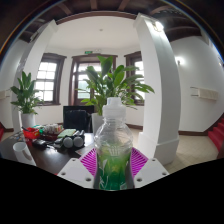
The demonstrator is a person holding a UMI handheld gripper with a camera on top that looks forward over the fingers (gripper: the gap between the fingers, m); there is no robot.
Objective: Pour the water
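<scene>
A clear plastic bottle (113,150) with a white cap and a green label stands upright between my gripper's (113,165) two fingers. Both magenta pads (89,159) press against its sides, so the gripper is shut on it. The bottle is held up above the table level, and its lower part is hidden behind the fingers. No cup or other vessel shows near it.
A dark table (45,155) lies to the left with a white cup (22,152), headphones (70,140) and small red items on it. A large potted plant (112,85) stands behind the bottle, a white column (157,85) to the right, windows beyond.
</scene>
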